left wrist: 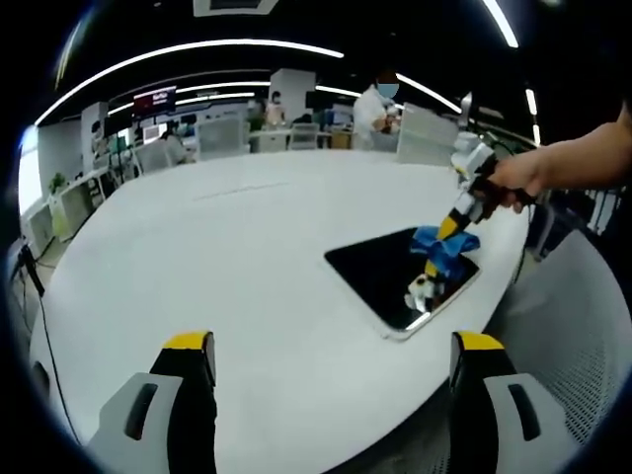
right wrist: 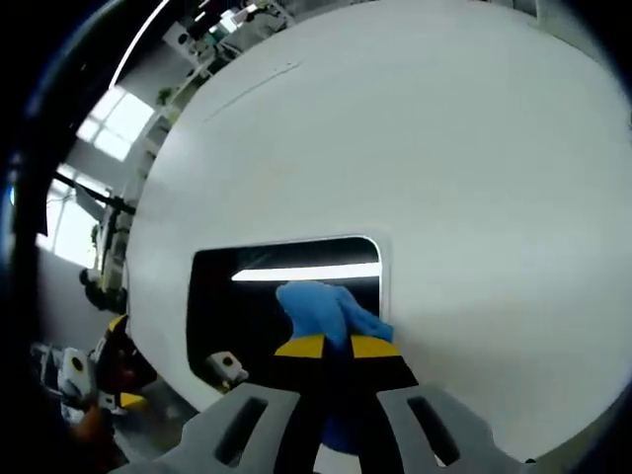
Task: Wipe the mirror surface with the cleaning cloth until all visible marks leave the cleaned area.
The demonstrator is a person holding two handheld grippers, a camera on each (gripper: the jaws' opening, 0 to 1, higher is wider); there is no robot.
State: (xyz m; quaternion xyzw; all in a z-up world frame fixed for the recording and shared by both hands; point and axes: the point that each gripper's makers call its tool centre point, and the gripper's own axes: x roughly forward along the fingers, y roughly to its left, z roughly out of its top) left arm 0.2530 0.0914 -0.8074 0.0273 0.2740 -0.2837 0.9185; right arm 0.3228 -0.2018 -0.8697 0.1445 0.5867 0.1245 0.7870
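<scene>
Now wiping | right gripper (right wrist: 336,348) clamped on cleaning cloth (right wrist: 321,308), mirror (right wrist: 237,306) directly beneath, long axis crosswise | left gripper (left wrist: 331,360) released, well short of mirror

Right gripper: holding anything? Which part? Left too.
The right gripper is shut on the blue cloth, pinching its bunched near end, the rest on the mirror. The left gripper is open, holding nothing.
</scene>
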